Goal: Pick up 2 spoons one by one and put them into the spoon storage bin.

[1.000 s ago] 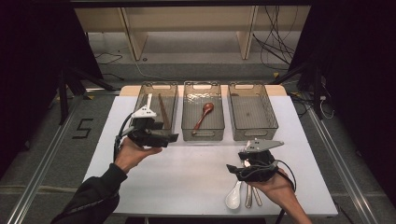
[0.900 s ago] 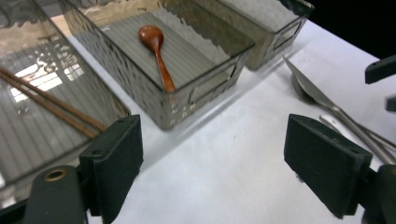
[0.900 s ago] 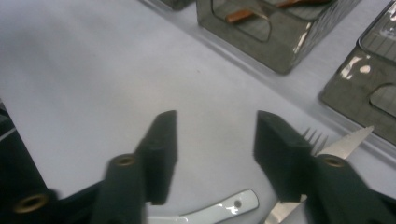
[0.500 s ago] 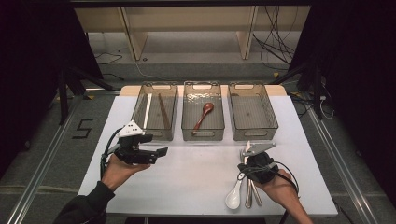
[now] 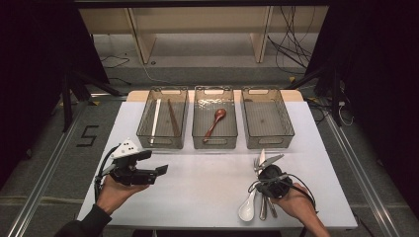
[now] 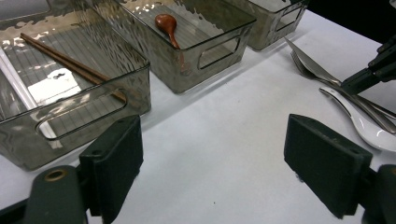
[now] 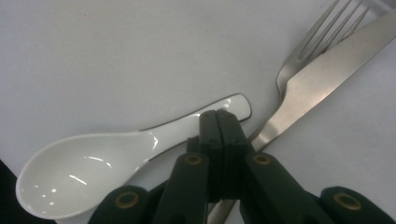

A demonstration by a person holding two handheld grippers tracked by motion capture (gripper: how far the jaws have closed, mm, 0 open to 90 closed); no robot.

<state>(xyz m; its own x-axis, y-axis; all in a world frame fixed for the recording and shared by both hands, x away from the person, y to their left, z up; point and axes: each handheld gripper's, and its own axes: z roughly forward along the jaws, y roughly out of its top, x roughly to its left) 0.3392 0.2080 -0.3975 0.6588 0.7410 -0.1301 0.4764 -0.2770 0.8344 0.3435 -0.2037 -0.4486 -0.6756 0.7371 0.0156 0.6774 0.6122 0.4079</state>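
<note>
Chopsticks [image 5: 173,117] fill one bin, brown spoon [image 5: 215,120] another; left tool [image 6: 212,163] released, right tool [image 7: 219,122] clenched.

Your black two-jaw left gripper [image 5: 157,171] carries a grey three-cornered plate [image 5: 124,148]; your black right gripper [image 7: 219,122] shows brass-coloured screws [image 7: 193,159].

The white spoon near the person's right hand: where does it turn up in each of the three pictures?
High view: the white spoon lies at the table's near right, beside the right gripper.
Left gripper view: far right edge.
Right gripper view: lower left, bowl toward the corner.
Shared landmark: the knife next to it.
</note>
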